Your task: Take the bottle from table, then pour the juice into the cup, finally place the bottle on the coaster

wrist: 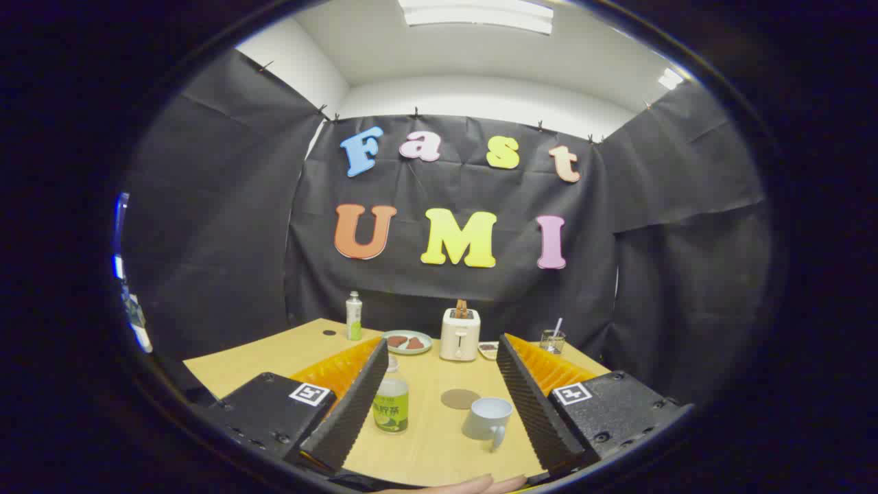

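1. Fingers (442, 405) spread wide, holding nothing; bottle (391, 401) stands on the desk (425, 446) between them, close by the left finger.
2. Cup (488, 418) sits near the right finger; coaster (459, 398) lies just beyond it.
3. Toaster (459, 334) and plate (407, 342) stand farther back.

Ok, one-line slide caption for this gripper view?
Open gripper above the wooden table, its fingers framing the juice bottle, coaster and cup; toaster beyond.

bottle (391, 405): left finger (346, 405) is covering its left edge
hand (453, 485): lying mostly cut off beneath the bottle
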A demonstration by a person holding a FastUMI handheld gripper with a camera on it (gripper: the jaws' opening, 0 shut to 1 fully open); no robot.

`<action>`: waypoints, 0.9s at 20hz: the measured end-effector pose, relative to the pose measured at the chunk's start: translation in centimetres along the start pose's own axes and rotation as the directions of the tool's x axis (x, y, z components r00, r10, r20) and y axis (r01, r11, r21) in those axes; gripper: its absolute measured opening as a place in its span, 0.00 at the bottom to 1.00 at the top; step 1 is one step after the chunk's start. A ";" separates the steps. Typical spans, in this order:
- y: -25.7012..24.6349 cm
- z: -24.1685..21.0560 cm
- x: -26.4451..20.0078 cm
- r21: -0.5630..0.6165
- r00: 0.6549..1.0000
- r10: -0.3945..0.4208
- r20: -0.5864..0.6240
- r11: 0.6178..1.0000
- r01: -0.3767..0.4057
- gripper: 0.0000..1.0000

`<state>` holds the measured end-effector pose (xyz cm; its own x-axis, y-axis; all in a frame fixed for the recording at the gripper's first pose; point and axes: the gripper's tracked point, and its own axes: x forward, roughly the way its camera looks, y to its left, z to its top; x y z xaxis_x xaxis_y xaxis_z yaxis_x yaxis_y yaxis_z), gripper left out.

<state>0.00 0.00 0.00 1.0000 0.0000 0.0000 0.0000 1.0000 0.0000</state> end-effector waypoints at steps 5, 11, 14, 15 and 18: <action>-1.3 -0.5 -0.4 0.066 1.000 -0.027 0.003 0.997 0.027 1.00; -1.5 -0.7 -0.4 0.064 1.000 -0.021 0.007 0.998 0.020 1.00; -1.4 -0.9 -0.3 0.062 1.000 -0.017 0.003 0.998 0.017 1.00; -1.4 -0.9 -0.3 0.061 1.000 -0.016 0.005 0.998 0.015 1.00; -1.0 -1.4 0.1 0.063 1.000 -0.009 0.002 0.998 0.009 1.00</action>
<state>0.08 -1.02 -1.37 1.0000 -0.0087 0.0019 0.0085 0.9980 0.0625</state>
